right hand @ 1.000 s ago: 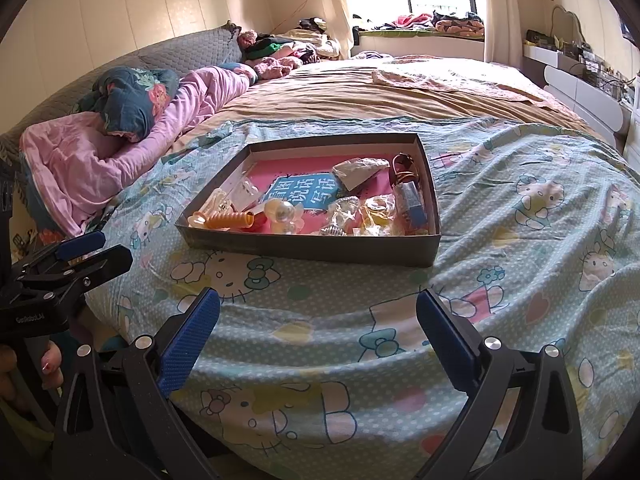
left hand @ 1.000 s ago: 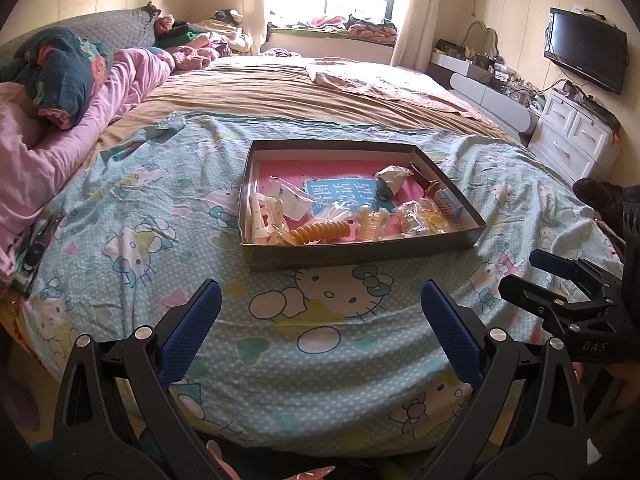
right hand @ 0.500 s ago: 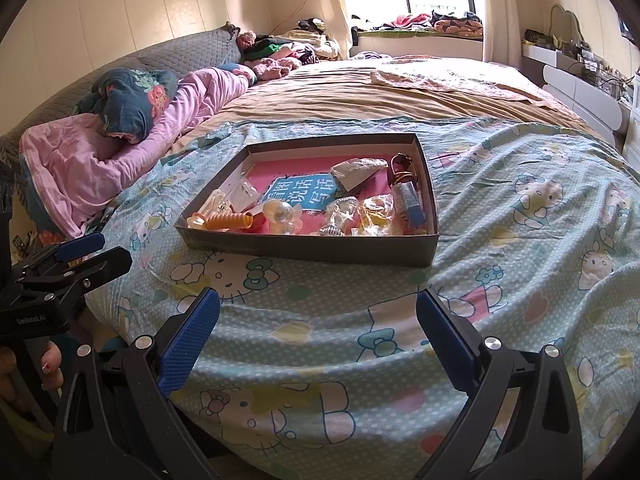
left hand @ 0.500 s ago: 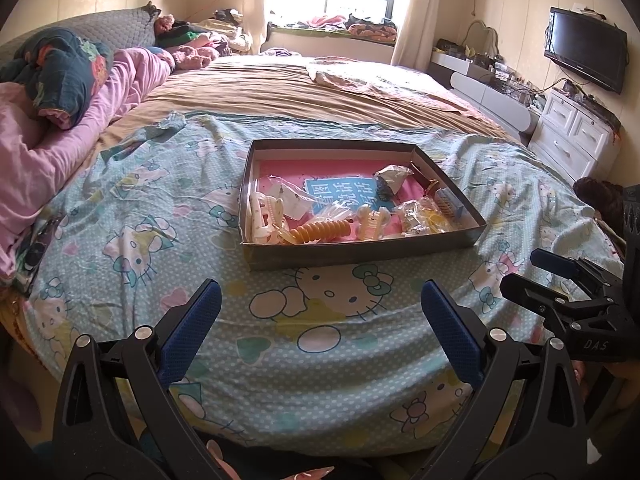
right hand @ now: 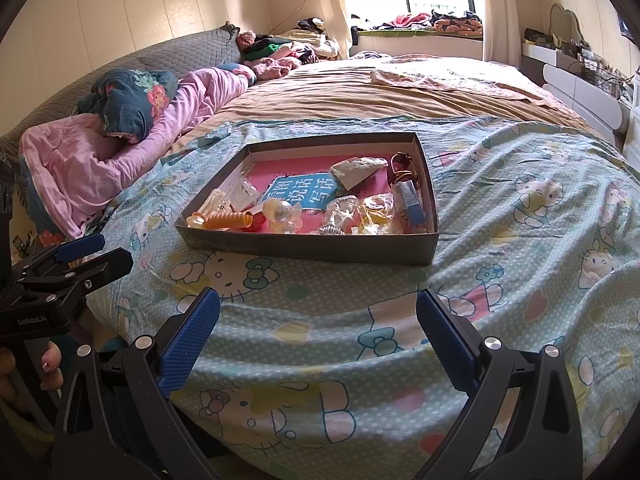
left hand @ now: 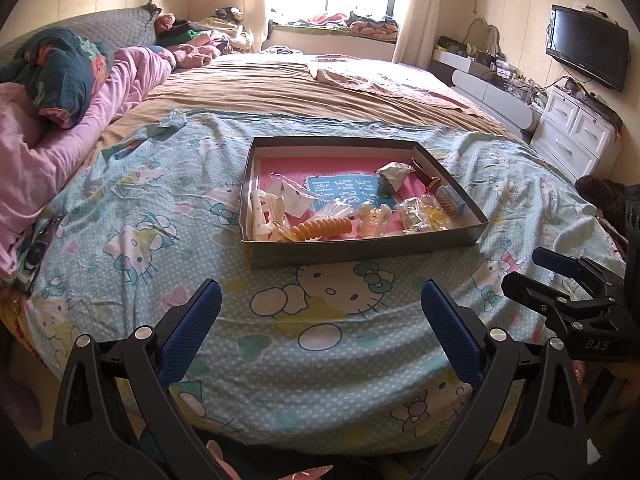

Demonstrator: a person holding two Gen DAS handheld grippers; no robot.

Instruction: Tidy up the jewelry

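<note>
A shallow grey box (left hand: 360,249) (right hand: 304,246) with a pink floor lies on the Hello Kitty bedspread. It holds an orange spiral hair clip (left hand: 322,227) (right hand: 229,221), white claw clips (left hand: 262,211), small plastic bags (right hand: 340,214), a blue comb-like piece (left hand: 451,199) (right hand: 412,202) and a blue card (left hand: 346,192). My left gripper (left hand: 320,332) is open and empty, hovering short of the box's near wall. My right gripper (right hand: 318,330) is open and empty, also short of the box. Each gripper shows at the edge of the other's view.
Pink and dark quilts (left hand: 60,92) are piled at the left. A tan blanket (left hand: 300,88) covers the far bed. A white dresser (left hand: 576,132) and a TV (left hand: 586,52) stand at the right. The bed edge is just below both grippers.
</note>
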